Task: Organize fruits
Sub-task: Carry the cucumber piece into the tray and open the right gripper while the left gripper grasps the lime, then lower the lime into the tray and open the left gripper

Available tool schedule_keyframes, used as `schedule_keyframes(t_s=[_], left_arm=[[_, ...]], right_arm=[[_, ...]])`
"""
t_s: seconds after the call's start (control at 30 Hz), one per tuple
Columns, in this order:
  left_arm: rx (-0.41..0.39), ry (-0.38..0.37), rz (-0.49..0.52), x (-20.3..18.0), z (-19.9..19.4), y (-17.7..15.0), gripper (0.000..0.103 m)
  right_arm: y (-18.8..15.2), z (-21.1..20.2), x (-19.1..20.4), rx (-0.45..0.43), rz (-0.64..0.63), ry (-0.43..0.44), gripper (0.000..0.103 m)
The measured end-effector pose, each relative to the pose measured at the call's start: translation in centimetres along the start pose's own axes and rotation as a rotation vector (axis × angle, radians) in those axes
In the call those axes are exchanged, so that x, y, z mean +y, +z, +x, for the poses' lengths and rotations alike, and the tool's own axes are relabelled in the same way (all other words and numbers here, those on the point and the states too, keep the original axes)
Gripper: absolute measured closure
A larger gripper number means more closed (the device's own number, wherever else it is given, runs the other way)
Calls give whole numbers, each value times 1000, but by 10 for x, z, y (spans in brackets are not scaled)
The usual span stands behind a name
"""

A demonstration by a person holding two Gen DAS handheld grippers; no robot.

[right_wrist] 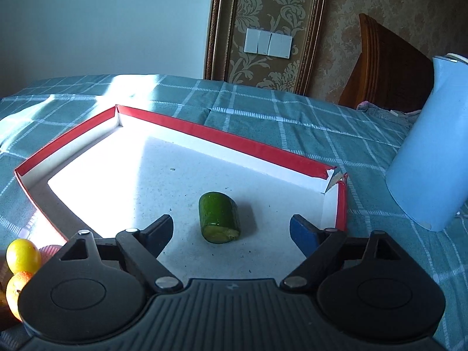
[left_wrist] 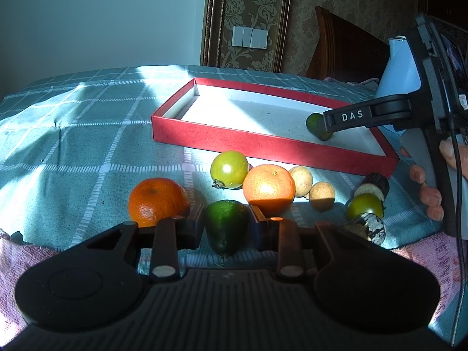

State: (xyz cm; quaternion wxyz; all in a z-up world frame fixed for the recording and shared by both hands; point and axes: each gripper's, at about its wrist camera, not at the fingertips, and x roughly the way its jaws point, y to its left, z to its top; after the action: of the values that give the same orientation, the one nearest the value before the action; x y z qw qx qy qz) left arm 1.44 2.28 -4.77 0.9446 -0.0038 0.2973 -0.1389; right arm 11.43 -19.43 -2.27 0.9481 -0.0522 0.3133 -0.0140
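While a teal checked cloth (left_wrist: 87,134) covers the whole surface, the largest thing on it is a shallow red box (right_wrist: 222,139) with a white floor, its far right corner torn open. Beside that box on the right stands a pale blue jug (right_wrist: 430,158). Inside the box, near its right wall, a cut cucumber piece (right_wrist: 219,218) lies on its side, sliced face toward the camera; the right gripper (right_wrist: 231,231) hangs over it with fingers spread wide, one on each side and neither touching. Outside the box, along its near wall, loose produce sits in a cluster: two oranges (left_wrist: 158,200), a green tomato (left_wrist: 229,169), two small tan fruits (left_wrist: 301,181), another green tomato (left_wrist: 365,206) and dark cut pieces. At the front of that cluster, the left gripper (left_wrist: 226,222) has its fingers closed in narrowly on a dark green fruit (left_wrist: 226,226), the pads pressing its two sides.
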Motion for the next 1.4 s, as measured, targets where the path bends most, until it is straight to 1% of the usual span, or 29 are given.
schedule_keyframes(t_s=[0.13, 0.3, 0.4, 0.5, 0.63, 0.83, 0.9, 1.0, 1.17, 1.33, 1.4], left_arm=[[-1, -3, -4, 0, 0, 0, 74], [-2, -2, -5, 1, 0, 0, 75], [-3, 0, -3, 1, 0, 0, 75], [-12, -2, -8, 1, -2, 0, 75], [-24, 8, 17, -2, -6, -1, 76], [-45, 28, 71, -12, -13, -4, 76], [-56, 29, 96, -16, -17, -1, 76], [-80, 18, 109, -20, -22, 9, 76], [-115, 26, 140, -25, -19, 33, 76], [-118, 31, 137, -26, 2, 63, 76], [-113, 39, 129, -25, 15, 74, 76]], right_arm=[[-23, -29, -19, -46, 77, 36, 16], [-61, -64, -49, -119, 233, 56, 16], [-75, -78, -58, -167, 268, 16, 16], [-80, -80, -61, -189, 264, -3, 12], [-82, -75, -62, -176, 268, -5, 12], [-85, -79, -63, -194, 270, -29, 12], [-85, -79, -64, -192, 273, -24, 12], [-86, -78, -64, -183, 273, -9, 12], [-87, -74, -64, -154, 277, -23, 11], [-87, -68, -64, -116, 277, -24, 11], [-87, -68, -64, -118, 279, -22, 11]])
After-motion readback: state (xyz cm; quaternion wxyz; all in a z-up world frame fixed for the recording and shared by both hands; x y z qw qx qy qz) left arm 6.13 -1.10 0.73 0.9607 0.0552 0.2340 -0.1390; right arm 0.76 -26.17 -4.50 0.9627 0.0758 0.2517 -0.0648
